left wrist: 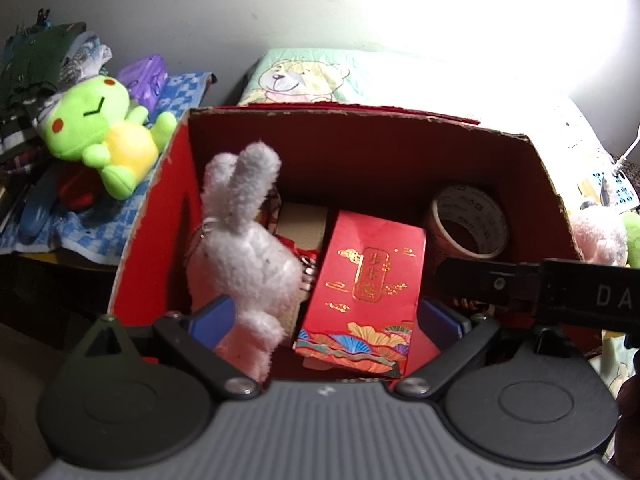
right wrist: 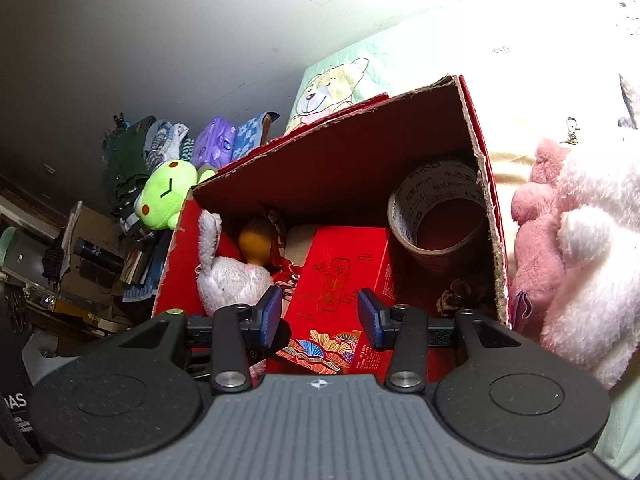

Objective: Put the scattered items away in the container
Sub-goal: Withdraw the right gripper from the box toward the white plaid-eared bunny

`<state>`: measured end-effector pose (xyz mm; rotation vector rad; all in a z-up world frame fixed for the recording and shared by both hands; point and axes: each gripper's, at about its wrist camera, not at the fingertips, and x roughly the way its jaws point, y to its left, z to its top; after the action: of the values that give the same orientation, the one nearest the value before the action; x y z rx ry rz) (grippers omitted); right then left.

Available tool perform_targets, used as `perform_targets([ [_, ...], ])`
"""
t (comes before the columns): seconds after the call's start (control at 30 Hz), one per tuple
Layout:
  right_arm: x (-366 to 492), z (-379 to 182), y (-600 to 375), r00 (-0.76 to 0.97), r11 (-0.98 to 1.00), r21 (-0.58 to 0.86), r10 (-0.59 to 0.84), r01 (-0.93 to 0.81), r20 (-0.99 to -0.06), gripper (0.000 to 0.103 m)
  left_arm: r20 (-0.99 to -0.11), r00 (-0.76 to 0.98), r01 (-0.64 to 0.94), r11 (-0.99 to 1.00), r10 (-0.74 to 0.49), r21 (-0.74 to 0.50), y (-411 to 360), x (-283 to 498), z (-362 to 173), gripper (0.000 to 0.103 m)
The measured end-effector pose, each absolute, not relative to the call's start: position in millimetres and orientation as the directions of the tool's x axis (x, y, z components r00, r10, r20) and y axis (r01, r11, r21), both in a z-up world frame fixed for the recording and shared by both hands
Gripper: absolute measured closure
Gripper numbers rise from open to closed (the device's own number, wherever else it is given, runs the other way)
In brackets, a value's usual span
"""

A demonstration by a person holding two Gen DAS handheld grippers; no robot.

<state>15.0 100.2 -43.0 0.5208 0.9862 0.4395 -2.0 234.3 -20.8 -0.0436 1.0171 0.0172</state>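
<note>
So, quick rundown:
Container: red cardboard box (left wrist: 152, 216), open top, already has a tape roll (left wrist: 468, 222), a red envelope pack (left wrist: 368, 288) and other bits inside.
Left claw (left wrist: 324, 316): jaws spread wide, nothing pinched; white bunny plush (left wrist: 244, 256) stands upright in the box's left corner, just brushing the left pad, long axis pointing up.
Right claw (right wrist: 318, 314): partly apart, empty, hanging over the box.
Next up, probably: pink-and-white plush (right wrist: 568, 248), lying outside just beyond the box's right wall, so right hand is way closer.
Also loose: green frog plush (left wrist: 100, 136) off to the left on the blue checkered cloth (left wrist: 120, 216).
</note>
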Motion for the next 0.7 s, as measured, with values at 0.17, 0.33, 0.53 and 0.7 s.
perform_targets([
  [0.17, 13.4, -40.2, 91.6, 0.471, 0.762, 0.629, 0.616, -0.152, -0.631, 0.057, -0.854, 0.519, -0.070, 0.998, 0.031, -0.007, 225.4, -7.7, -19.8, 0.005],
  [0.33, 7.1, -34.1, 79.7, 0.470, 0.732, 0.652, 0.654, -0.198, -0.592, 0.057, -0.841, 0.532, -0.119, 0.992, 0.093, 0.035, 214.0, -16.9, -15.4, 0.005],
  [0.53, 3.4, -27.1, 62.7, 0.465, 0.715, 0.662, 0.676, -0.224, -0.572, 0.052, -0.836, 0.534, -0.148, 0.988, 0.124, 0.052, 197.1, -23.6, -7.4, 0.004],
  [0.7, 0.4, -22.8, 43.8, 0.468, 0.684, 0.689, 0.703, -0.239, -0.536, 0.052, -0.827, 0.545, -0.157, 0.986, 0.136, 0.059, 181.1, -26.7, 0.8, 0.004],
])
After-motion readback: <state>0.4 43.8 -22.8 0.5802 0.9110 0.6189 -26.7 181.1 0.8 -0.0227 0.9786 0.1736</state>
